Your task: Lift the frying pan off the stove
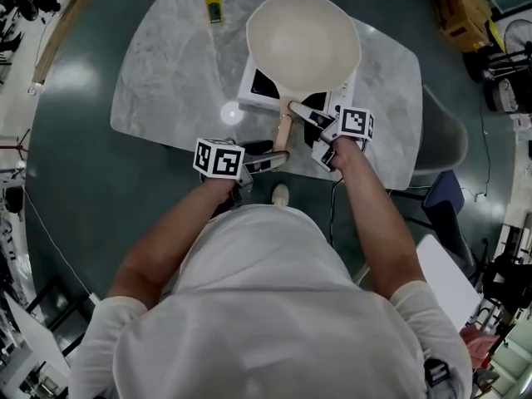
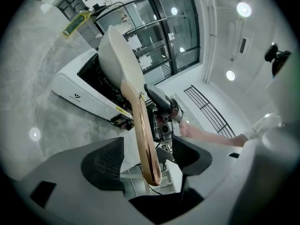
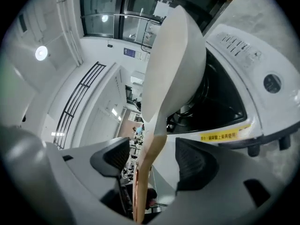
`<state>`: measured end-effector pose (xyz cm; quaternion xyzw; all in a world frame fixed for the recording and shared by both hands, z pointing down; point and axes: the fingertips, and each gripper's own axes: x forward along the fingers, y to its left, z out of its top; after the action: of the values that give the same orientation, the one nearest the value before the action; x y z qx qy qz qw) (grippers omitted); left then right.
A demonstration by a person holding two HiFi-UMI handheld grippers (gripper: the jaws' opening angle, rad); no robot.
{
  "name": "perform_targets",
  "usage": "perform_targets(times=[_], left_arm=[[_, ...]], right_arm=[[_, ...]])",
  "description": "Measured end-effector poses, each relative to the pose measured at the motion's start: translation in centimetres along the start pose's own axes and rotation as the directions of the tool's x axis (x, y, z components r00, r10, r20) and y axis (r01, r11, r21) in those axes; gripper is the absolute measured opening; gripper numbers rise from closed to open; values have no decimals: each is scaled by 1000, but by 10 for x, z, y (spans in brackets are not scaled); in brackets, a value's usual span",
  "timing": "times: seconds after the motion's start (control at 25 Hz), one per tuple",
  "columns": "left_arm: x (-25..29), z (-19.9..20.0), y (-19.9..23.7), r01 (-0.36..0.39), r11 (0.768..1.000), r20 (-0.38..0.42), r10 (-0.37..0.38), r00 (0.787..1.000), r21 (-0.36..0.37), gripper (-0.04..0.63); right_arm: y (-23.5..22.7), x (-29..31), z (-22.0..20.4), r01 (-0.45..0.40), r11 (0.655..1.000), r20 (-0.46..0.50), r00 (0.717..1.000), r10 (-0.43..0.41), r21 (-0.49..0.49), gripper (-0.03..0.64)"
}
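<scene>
A cream frying pan (image 1: 303, 40) sits on a white portable stove (image 1: 256, 88), its wooden handle (image 1: 283, 130) pointing toward me. My left gripper (image 1: 274, 156) is at the handle's end and stands open. In the left gripper view the handle (image 2: 142, 130) runs between the two pads (image 2: 103, 165) with a gap on each side. My right gripper (image 1: 306, 131) comes at the handle from the right, open as well. In the right gripper view the handle (image 3: 146, 168) passes between the pads (image 3: 194, 163) without touching them, and the pan (image 3: 176, 60) rises above the stove (image 3: 243, 93).
The stove stands on a marble table (image 1: 158, 81) near its front edge. A yellow oil bottle (image 1: 214, 1) stands at the table's far side, left of the pan. A grey chair (image 1: 445, 140) is tucked in at the right.
</scene>
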<state>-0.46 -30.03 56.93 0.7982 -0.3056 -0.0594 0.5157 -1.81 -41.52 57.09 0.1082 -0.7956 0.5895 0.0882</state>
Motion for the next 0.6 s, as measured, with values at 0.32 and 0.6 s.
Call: perform_targets(times=[0.32, 0.6], left_arm=[[20, -5, 0, 66, 995, -1, -66, 998, -80, 307], [36, -9, -5, 120, 983, -29, -125, 992, -138, 265]], right_arm=[[-1, 44, 0, -88, 995, -123, 988, 93, 43, 298], [5, 57, 5, -163, 984, -121, 978, 170, 68, 182]])
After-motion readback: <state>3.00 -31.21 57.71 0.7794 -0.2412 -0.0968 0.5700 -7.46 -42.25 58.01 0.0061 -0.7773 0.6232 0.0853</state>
